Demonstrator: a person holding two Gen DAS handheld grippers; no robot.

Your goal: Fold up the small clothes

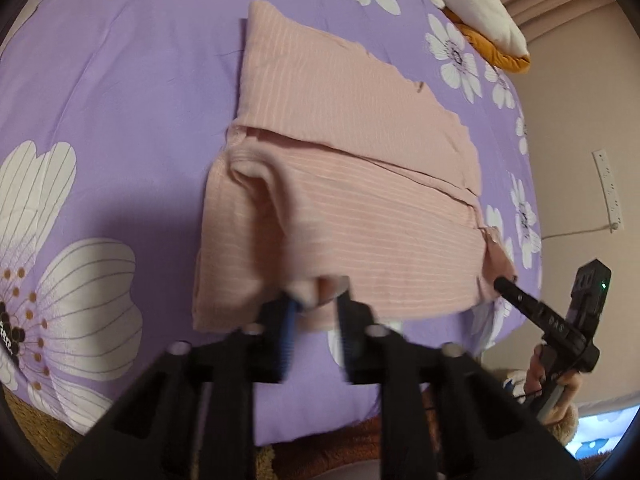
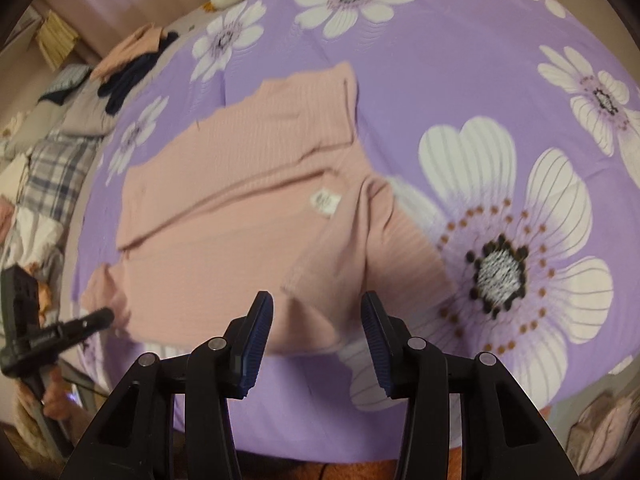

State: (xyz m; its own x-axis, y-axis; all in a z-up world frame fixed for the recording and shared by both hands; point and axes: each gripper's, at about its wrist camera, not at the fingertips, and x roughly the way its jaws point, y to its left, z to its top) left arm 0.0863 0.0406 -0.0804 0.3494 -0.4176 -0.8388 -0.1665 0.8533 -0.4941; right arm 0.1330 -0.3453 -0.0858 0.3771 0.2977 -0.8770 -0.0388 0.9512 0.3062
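A small white label (image 2: 325, 201) is showing on the pink top (image 2: 224, 232), near the middle of the right wrist view; there is printing on it, but it is coming out too blurred to read. On the other tool seen at the lower right of the left wrist view, a few raised letters are visible on the black arm, also unreadable, and a green light is glowing on its body.

The pink top (image 1: 352, 184) is a soft ribbed knit with fine pale stripes, lying partly folded on the bed, its upper part doubled over so a straight fold edge is running across the middle of the frame. The bedsheet (image 1: 120, 100) under it is smooth lilac cloth printed with big white daisies with dark, dotted centres. At the upper right of the left wrist view a white and mustard cushion (image 1: 486, 20) is sitting at the bed's edge. At the upper left of the right wrist view a heap of pink and navy clothes (image 2: 132, 60) is lying.

The left tool (image 1: 316, 300) is pinching the near hem of the pink top between its blue-padded fingers, narrowly parted around the cloth. The right tool (image 2: 317, 336) is standing spread wide, its ridged blue pads (image 2: 258, 340) hovering just at the top's near edge, holding nothing.
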